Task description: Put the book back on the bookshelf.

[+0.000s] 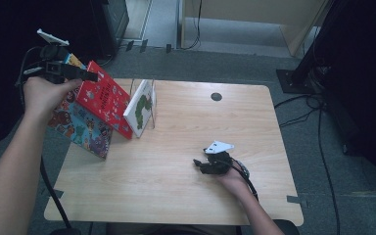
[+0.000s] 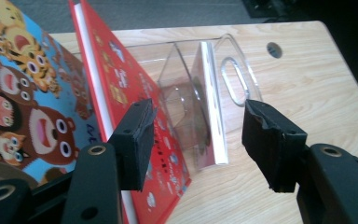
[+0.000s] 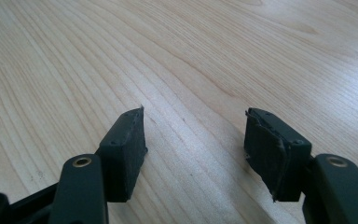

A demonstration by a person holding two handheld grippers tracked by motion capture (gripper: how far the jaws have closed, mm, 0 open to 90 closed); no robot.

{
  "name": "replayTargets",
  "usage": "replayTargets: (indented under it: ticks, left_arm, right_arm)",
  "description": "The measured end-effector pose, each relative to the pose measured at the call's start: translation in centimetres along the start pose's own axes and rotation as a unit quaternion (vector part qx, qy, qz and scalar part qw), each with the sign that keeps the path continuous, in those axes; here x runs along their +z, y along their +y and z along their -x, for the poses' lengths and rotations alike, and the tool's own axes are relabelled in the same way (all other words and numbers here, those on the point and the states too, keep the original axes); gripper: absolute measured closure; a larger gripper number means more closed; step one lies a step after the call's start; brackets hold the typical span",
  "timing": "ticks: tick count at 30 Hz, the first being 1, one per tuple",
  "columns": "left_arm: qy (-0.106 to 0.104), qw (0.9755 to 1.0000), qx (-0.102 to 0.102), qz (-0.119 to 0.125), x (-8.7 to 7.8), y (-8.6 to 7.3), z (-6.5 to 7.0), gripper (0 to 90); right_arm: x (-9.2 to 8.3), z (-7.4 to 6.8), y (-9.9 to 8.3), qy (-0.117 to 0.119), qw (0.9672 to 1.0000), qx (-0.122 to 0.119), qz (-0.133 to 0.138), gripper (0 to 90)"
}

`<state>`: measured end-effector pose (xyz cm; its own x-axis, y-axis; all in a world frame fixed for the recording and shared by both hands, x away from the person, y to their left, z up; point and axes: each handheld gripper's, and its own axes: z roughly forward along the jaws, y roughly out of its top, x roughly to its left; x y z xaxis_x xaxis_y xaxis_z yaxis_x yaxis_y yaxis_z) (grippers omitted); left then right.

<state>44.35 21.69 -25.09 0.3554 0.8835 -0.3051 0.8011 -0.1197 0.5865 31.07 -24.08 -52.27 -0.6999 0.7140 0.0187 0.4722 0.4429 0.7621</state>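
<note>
My left gripper (image 2: 198, 140) hangs above the table's left edge with its jaws standing wide apart and nothing pinched between them. Just beyond my left jaw, touching nothing of mine, the red picture book (image 2: 130, 121) leans steeply away from me; its white page edge runs past the outer side of that jaw. Further out on that same side stands the blue animal picture book (image 2: 23, 93), with bears and tigers on its cover. Straight ahead through the gap between my jaws sits the clear acrylic book stand (image 2: 235, 77), and inside it a thin white book (image 2: 212, 107) stands upright, well beyond my tips.

My right gripper (image 3: 193, 140) rests low over the bare wooden table (image 3: 191, 56), jaws likewise open wide, empty, with plain wood grain between and ahead of them. From above, it (image 1: 210, 164) lies well apart from the books (image 1: 103, 100).
</note>
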Motion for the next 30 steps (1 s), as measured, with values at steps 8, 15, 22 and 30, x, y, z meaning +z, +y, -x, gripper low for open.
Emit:
replayTargets:
  ticks: [8, 15, 22, 30]
  left_arm:
    - [-0.009, 0.9999, 0.012, -0.003, 0.0, -1.5, 0.7, 44.2]
    - [-0.025, 0.9992, 0.029, -0.011, 0.2, -2.9, 2.1, 43.7]
    - [-0.045, 0.9978, 0.046, -0.016, 1.3, -4.8, 3.7, 43.6]
    - [-0.063, 0.996, 0.059, -0.024, 3.1, -7.1, 4.8, 43.2]
  right_arm:
    - [-0.1, 0.0, 0.0, 0.0, 1.0, 0.002, -0.002, 37.7]
    - [0.0, -0.1, 0.0, 0.002, 1.0, 0.001, -0.002, 36.8]
    - [-0.1, -0.1, 0.0, 0.003, 1.0, 0.002, -0.003, 36.4]
    - [-0.1, -0.1, 0.0, 0.003, 1.0, 0.001, -0.003, 36.0]
